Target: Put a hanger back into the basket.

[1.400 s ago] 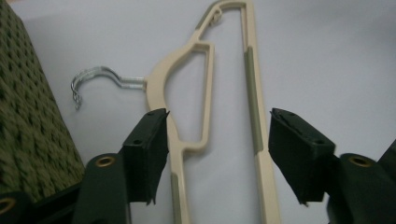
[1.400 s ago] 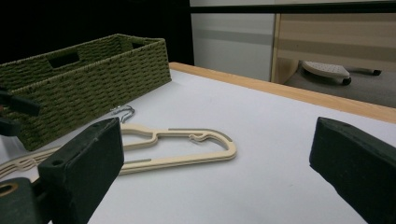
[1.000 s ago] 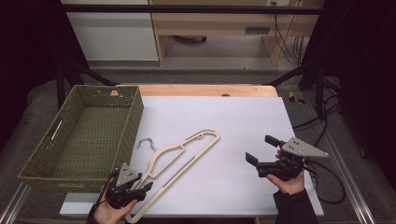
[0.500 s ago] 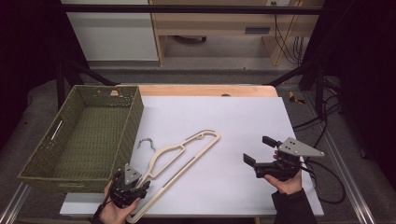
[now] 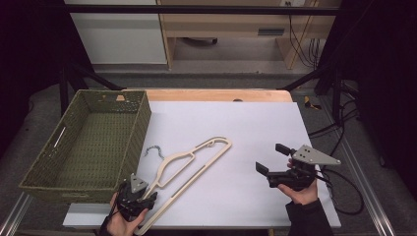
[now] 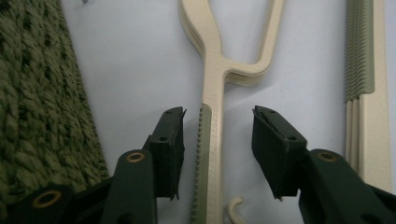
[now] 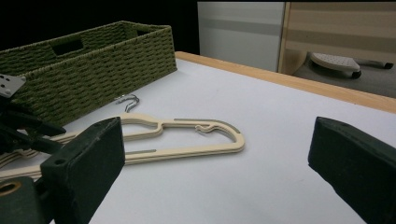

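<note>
- The left gripper (image 5: 142, 196) has crept along the hanger (image 5: 189, 169); its jaws have just been closing, straddling one bar, not yet pressing.
- The hanger lies flat beside the basket (image 5: 88, 147), long axis diagonal, hook (image 5: 155, 150) toward the basket.
- The right gripper (image 5: 269, 158) hovers wide open, empty.

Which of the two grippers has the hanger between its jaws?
The left gripper, low by the basket: its jaws straddle one arm of the cream hanger, and have just been closing without yet pressing it. The right gripper stands open, apart from it.

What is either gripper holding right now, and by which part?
Nothing yet. The left gripper has been closing around the hanger arm, pads not touching. The right gripper is open, empty.
</note>
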Motion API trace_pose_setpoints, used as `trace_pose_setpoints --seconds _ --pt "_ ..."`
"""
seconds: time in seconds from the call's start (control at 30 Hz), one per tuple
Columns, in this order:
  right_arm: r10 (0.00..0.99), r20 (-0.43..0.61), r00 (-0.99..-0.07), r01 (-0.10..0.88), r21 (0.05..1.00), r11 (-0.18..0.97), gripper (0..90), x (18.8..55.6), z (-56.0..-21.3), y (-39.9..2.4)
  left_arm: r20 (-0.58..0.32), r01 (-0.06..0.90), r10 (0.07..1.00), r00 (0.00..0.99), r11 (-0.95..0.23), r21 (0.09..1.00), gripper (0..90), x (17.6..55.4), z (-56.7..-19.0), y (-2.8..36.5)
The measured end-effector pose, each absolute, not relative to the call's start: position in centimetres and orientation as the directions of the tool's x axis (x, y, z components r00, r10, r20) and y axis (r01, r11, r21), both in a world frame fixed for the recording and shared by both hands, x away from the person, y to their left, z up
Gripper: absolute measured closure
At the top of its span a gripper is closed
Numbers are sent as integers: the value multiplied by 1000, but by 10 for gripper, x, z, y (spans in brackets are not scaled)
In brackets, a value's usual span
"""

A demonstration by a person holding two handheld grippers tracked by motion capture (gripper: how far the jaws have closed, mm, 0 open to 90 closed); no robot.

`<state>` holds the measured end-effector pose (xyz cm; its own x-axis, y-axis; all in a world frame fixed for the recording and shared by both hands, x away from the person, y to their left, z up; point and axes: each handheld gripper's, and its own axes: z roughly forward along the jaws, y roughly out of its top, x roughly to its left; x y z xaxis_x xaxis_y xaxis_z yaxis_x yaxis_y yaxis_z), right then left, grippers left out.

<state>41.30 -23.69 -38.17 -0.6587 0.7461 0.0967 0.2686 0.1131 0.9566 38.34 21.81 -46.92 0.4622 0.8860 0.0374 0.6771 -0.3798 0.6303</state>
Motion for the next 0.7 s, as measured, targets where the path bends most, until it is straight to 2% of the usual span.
trace_pose_setpoints --seconds 0.07,0.13,0.23,0.27,0.7 --pt "743 90 -663 265 957 121 45 414 -383 -236 28 681 887 461 -374 629 593 383 -469 218" --pt "744 96 -661 277 953 122 45 414 -383 -235 32 682 892 451 -367 633 678 383 -469 219" --pt "743 93 -662 276 953 127 46 414 -383 -235 41 684 897 440 -364 632 716 383 -468 219" --pt "743 95 -663 275 953 124 46 415 -384 -235 43 684 897 440 -365 632 763 383 -468 219" --pt "732 99 -674 290 947 139 50 417 -387 -229 93 616 893 441 -376 692 787 374 -459 217"
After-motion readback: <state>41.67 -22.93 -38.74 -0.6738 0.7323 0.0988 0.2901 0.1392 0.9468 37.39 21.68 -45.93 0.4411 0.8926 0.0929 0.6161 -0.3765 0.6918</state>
